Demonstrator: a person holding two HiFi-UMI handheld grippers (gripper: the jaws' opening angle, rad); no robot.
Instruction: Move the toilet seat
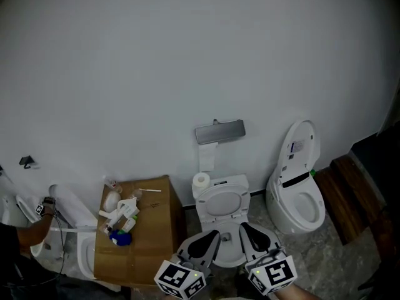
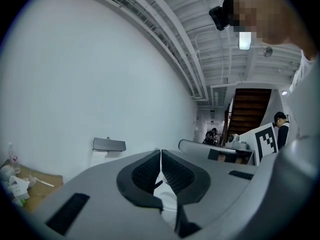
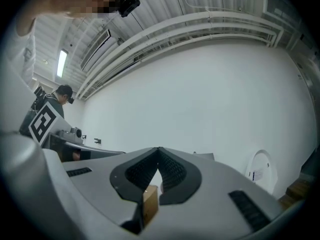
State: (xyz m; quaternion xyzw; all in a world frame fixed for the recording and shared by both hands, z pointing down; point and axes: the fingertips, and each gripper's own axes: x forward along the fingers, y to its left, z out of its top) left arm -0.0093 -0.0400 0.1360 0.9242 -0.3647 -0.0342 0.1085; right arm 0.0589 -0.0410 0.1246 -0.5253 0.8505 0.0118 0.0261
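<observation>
Down at the bottom middle of the head view, the left gripper and the right gripper sit side by side, each with its marker cube at the frame's lower edge, and both point up the picture toward a white toilet. The toilet seat lies flat on that toilet's bowl in the lower middle of the frame, just beyond the tips of the two grippers; neither tool touches it. In the left gripper view the left gripper has its black ribbed pads brought together so the tips meet, with nothing caught between them. In the right gripper view the right gripper looks the same, its tips pressed together and empty; a tan shape shows through the gap lower down behind the pads, and what it is cannot be told. A toilet paper roll stands on the left end of the tank, and a grey paper holder hangs on the white wall above it. Left of the toilet is a cardboard box with small bottles and packets scattered on its top. To the right stands a second toilet with its lid raised, and wooden steps lie beyond it at the right edge. At the lower left edge a person's hand reaches toward another white fixture.
</observation>
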